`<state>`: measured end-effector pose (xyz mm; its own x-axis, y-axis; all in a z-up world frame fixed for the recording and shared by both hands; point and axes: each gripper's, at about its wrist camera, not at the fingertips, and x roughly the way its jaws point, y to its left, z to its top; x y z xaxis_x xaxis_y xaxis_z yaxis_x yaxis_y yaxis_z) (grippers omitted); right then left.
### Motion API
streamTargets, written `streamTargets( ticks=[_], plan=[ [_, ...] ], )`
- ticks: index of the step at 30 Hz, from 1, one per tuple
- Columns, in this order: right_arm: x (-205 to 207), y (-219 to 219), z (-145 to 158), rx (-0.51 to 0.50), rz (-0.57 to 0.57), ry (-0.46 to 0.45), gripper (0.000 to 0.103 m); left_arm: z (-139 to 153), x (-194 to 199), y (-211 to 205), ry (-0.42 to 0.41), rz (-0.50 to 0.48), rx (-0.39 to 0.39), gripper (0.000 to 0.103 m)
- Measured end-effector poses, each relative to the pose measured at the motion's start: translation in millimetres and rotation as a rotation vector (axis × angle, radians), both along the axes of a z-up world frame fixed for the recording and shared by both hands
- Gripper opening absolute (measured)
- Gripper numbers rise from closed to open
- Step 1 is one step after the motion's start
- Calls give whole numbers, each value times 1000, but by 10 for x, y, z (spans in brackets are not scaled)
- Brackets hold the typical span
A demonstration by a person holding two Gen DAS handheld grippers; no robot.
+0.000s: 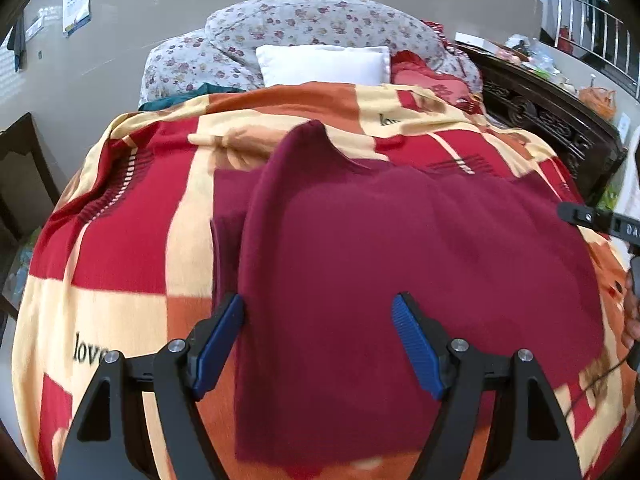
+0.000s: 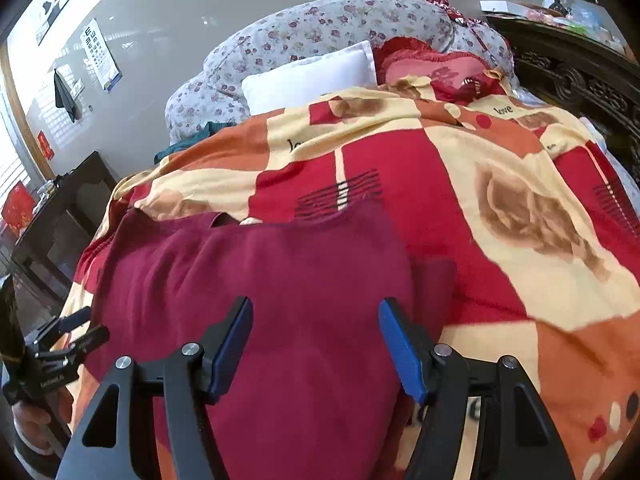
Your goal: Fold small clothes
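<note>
A maroon garment [image 1: 400, 260] lies spread on the patterned blanket [image 1: 120, 240], its left side folded over the middle. My left gripper [image 1: 318, 320] is open above the garment's near left part, holding nothing. In the right wrist view the same garment [image 2: 260, 280] lies below my right gripper [image 2: 316, 328], which is open and empty over the garment's right part. The right gripper shows at the right edge of the left wrist view [image 1: 600, 220]. The left gripper shows at the left edge of the right wrist view [image 2: 76, 328].
The red, cream and orange blanket [image 2: 500, 220] covers the bed. A white pillow [image 1: 324, 66], a floral quilt [image 1: 300, 20] and a red cushion [image 2: 432, 72] lie at the head. A dark carved headboard [image 1: 552, 120] runs along the right. A dark table [image 2: 60, 216] stands at the left.
</note>
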<state>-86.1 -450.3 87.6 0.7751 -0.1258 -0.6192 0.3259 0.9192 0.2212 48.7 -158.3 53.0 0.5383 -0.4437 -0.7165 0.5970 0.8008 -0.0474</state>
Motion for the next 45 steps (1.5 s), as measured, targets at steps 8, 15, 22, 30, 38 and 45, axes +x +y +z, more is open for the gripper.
streamTargets(
  ticks=[8, 15, 22, 30, 38, 45],
  plan=[
    [300, -326, -202, 35, -36, 66, 43, -165, 371, -88, 81, 34, -25, 78],
    [302, 110, 134, 85, 68, -27, 46, -63, 219, 80, 94, 47, -69, 79],
    [987, 1124, 279, 123, 357, -70, 46, -37, 18, 521, 101, 148, -123, 80],
    [1768, 1808, 171, 36, 399, -6, 45, -291, 178, 698, 197, 165, -256, 80],
    [2330, 1975, -188, 55, 411, 106, 45, -416, 220, 672, 215, 126, -277, 84],
    [2144, 1986, -13, 128, 423, 83, 78, -447, 224, 698, 213, 121, -292, 87]
  ],
)
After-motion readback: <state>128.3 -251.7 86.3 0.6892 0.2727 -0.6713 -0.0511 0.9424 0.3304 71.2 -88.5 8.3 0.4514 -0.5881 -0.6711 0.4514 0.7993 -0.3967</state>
